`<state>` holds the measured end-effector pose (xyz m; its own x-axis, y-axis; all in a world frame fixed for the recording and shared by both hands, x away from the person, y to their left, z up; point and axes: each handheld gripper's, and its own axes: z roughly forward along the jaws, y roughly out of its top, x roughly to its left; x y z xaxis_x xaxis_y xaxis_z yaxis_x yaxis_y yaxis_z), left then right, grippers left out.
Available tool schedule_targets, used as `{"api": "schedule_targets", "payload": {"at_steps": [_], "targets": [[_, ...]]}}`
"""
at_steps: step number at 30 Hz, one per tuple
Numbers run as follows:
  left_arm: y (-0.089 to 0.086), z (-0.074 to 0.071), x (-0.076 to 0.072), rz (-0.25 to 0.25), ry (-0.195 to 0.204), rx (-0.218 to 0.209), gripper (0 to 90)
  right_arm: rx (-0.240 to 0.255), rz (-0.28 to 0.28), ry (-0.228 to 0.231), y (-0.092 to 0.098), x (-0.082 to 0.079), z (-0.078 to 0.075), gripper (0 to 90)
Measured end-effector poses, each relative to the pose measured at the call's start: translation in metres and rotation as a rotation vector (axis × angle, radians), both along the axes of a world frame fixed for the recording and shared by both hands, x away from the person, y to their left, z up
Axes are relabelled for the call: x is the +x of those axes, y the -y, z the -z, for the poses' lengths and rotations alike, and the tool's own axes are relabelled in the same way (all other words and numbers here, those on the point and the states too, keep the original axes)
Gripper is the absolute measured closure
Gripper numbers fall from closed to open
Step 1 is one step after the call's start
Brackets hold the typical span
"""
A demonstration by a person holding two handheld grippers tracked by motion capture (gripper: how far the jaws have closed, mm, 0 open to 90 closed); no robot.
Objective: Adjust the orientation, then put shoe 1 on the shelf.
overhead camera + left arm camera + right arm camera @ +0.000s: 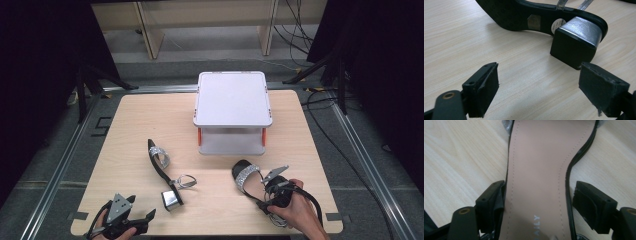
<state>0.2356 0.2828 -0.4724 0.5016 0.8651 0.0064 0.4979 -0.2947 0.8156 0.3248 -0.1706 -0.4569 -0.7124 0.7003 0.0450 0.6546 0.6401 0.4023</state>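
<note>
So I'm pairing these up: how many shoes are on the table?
2. One shoe lies on its side at centre-left, ahead of the left gripper. The other shoe sits upright at right, between the right gripper's jaws.

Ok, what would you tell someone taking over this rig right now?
Left claw: open, empty, aimed at the side-lying sandal, not touching it.
Right claw: open, straddling the upright sandal; no clamp yet.
Both sandals lie on the table in front of the rack.
Done: right claw lined up.
Left: close and lift that sandal; probably the other one after.
</note>
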Motion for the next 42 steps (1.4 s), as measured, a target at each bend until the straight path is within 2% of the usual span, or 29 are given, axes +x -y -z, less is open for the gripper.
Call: {"api": "schedule_targets", "payload": {"at_steps": [4, 5, 6, 7, 8, 14, 15, 16, 17, 19, 20, 21, 22, 24, 25, 26, 27, 28, 29, 40, 42], "targets": [[0.001, 0.0, 0.001, 0.012, 0.008, 0.002, 16.0, -0.014, -0.024, -0.009, -0.003, 0.0, 0.003, 29.8], [-0.001, -0.001, 0.001, 0.02, 0.009, 0.034, 15.9, -0.02, -0.029, -0.009, -0.005, 0.0, 0.002, 34.2], [-0.001, -0.001, 0.001, 0.02, 0.009, 0.034, 15.9, -0.02, -0.029, -0.009, -0.005, 0.0, 0.002, 34.2], [0.001, 0.001, 0.0, 0.002, -0.003, -0.002, 15.9, -0.009, -0.025, -0.005, -0.005, 0.001, 0.002, 35.5], [0.001, 0.001, 0.001, 0.004, -0.003, 0.003, 15.9, -0.004, -0.015, -0.022, -0.005, 0.0, 0.002, 36.6], [0.001, 0.0, 0.0, 0.001, 0.003, 0.001, 15.9, -0.017, -0.037, -0.013, -0.006, 0.002, 0.001, 39.0], [0.0, -0.001, 0.0, -0.006, -0.004, 0.003, 15.9, -0.042, -0.044, -0.009, -0.008, 0.0, 0.001, 39.2], [0.0, -0.001, 0.0, -0.006, -0.004, 0.003, 15.9, -0.042, -0.044, -0.009, -0.008, 0.0, 0.001, 39.2], [0.0, -0.001, 0.0, -0.003, 0.003, -0.003, 15.9, -0.062, -0.048, -0.003, -0.009, -0.002, 0.001, 39.8], [0.001, -0.001, -0.001, -0.005, 0.0, -0.002, 15.9, -0.06, -0.044, -0.008, -0.008, -0.001, 0.0, 40.8], [-0.001, -0.001, 0.0, 0.014, 0.006, 0.028, 15.9, -0.054, -0.039, -0.013, -0.008, -0.002, 0.0, 40.8], [0.001, -0.001, -0.001, 0.005, 0.006, -0.003, 15.9, -0.054, -0.039, -0.013, -0.007, -0.001, 0.0, 40.8], [0.001, -0.001, -0.001, 0.005, 0.006, -0.003, 15.9, -0.054, -0.039, -0.013, -0.007, -0.001, 0.0, 40.8], [-0.001, -0.002, 0.0, 0.013, 0.006, 0.034, 16.0, -0.057, -0.05, -0.018, -0.007, 0.0, 0.0, 40.6], [0.001, -0.001, -0.001, 0.005, 0.004, 0.004, 15.9, -0.058, -0.059, -0.015, -0.007, 0.0, 0.0, 40.9], [0.001, -0.001, -0.001, 0.005, 0.004, 0.004, 16.0, -0.058, -0.059, -0.015, -0.007, 0.0, 0.0, 40.9], [-0.001, -0.001, 0.0, 0.019, 0.003, 0.035, 15.9, -0.07, -0.04, -0.014, -0.009, -0.001, 0.0, 41.9], [-0.001, -0.001, 0.0, 0.022, 0.006, 0.04, 15.9, -0.072, -0.044, -0.006, -0.009, -0.001, 0.0, 42.1], [0.002, -0.001, -0.001, 0.002, 0.003, -0.002, 16.0, -0.07, -0.044, -0.009, -0.009, -0.001, 0.0, 42.3], [0.001, -0.001, -0.001, 0.009, 0.011, -0.001, 16.0, -0.068, -0.059, -0.001, -0.006, 0.0, -0.003, 43.0], [0.0, -0.001, -0.001, -0.001, 0.007, 0.003, 16.0, -0.041, -0.063, 0.021, -0.006, -0.001, -0.009, 43.0]]}}
